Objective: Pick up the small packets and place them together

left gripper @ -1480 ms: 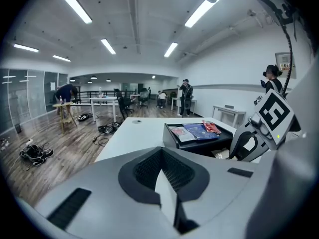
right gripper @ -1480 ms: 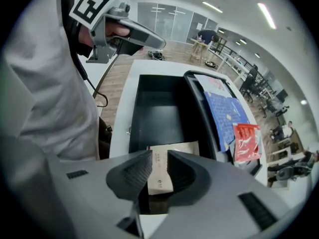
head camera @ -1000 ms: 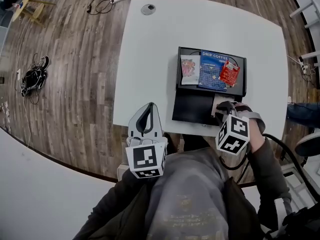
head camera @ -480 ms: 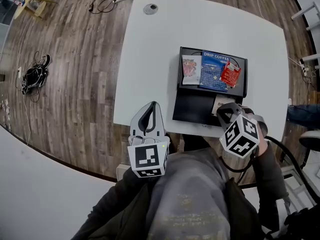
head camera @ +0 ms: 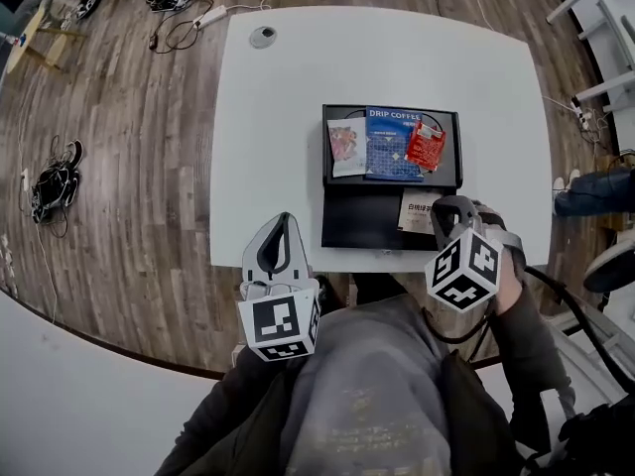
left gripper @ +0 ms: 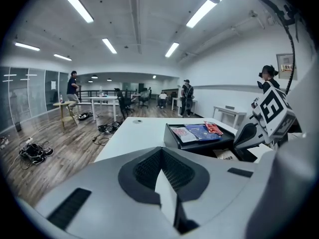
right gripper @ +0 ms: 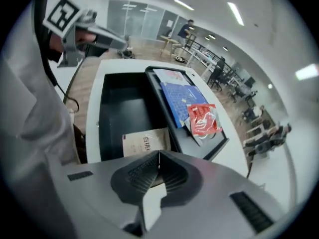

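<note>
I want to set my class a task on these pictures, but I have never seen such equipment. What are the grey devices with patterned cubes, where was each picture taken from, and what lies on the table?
A person holds a two-jaw hand tool in each hand; the patterned cubes are part of the tools. The head view looks down from a camera on the person's head. It shows the left gripper near the table's edge and the right gripper over a black tray on the white table. Each gripper view looks along that tool's own jaws. On the tray's raised part lie a pink packet, a blue drip coffee packet and a red packet. The left gripper is shut and empty. The right is shut, apparently pinching the edge of a beige packet.
</note>
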Motion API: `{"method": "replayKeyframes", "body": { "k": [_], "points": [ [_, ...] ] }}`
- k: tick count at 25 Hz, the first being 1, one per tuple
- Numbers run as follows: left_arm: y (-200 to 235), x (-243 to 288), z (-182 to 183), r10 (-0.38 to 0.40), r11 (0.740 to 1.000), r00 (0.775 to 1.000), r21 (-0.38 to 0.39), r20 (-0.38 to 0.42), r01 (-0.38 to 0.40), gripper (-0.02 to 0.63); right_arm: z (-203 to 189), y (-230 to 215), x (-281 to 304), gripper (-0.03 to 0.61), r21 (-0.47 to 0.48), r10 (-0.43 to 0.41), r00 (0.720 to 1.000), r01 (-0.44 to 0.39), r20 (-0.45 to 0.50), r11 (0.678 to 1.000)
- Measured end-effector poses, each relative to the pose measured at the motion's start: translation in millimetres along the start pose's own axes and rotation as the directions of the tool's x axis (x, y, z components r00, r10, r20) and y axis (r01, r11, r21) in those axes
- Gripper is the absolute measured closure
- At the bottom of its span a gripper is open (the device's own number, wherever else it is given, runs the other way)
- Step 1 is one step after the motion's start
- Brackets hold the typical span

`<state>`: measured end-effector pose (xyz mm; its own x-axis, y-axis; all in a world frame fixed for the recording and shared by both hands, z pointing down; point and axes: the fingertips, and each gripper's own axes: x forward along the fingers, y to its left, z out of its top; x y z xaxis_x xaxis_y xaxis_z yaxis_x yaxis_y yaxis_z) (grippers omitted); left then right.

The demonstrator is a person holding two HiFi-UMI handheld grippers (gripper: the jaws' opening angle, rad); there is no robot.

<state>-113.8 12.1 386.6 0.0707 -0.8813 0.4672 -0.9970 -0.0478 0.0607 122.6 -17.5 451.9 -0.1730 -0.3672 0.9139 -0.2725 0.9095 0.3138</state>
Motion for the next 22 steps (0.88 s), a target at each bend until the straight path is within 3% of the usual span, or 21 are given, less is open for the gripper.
{"method": "replayKeyframes", "body": {
  "k": [2,6,11,17,20,22],
  "points": [
    [-4.7,1.0,2.5,-0.014,1.000,1.000,0.006,0.003,0.014,0.615,1.4,-3.6,4.4,0.575,-0.102,-0.061,0.997,0.057,-0.040,0.993],
    [-4.6,0.8,4.6,-0.025,1.000,1.000,0.012,0.002,0.025,0.615,4.7,2.0,12.4,0.575,-0.189,-0.062,0.993,0.043,-0.097,0.981],
    [-26.1,2.7,11.3,-0.165,0.983,0.986,0.071,-0.027,0.167,0.615,1.7,1.6,5.2,0.575,-0.184,-0.053,0.993,0.033,-0.108,0.982],
    [-52.7,12.8,18.3,-0.232,0.964,0.972,0.130,-0.026,0.233,0.615,-0.6,5.3,10.4,0.575,-0.259,-0.062,0.991,0.030,-0.116,0.965],
    [-71.6,14.1,17.5,-0.308,0.937,0.949,0.151,-0.066,0.314,0.615,-1.9,-1.9,1.7,0.575,-0.191,-0.070,0.994,0.053,-0.087,0.980],
    [-95.1,14.8,13.2,-0.397,0.890,0.908,0.186,-0.134,0.416,0.615,-7.6,-9.2,-11.0,0.575,-0.066,-0.066,0.997,0.062,-0.052,0.996]
  ]
}}
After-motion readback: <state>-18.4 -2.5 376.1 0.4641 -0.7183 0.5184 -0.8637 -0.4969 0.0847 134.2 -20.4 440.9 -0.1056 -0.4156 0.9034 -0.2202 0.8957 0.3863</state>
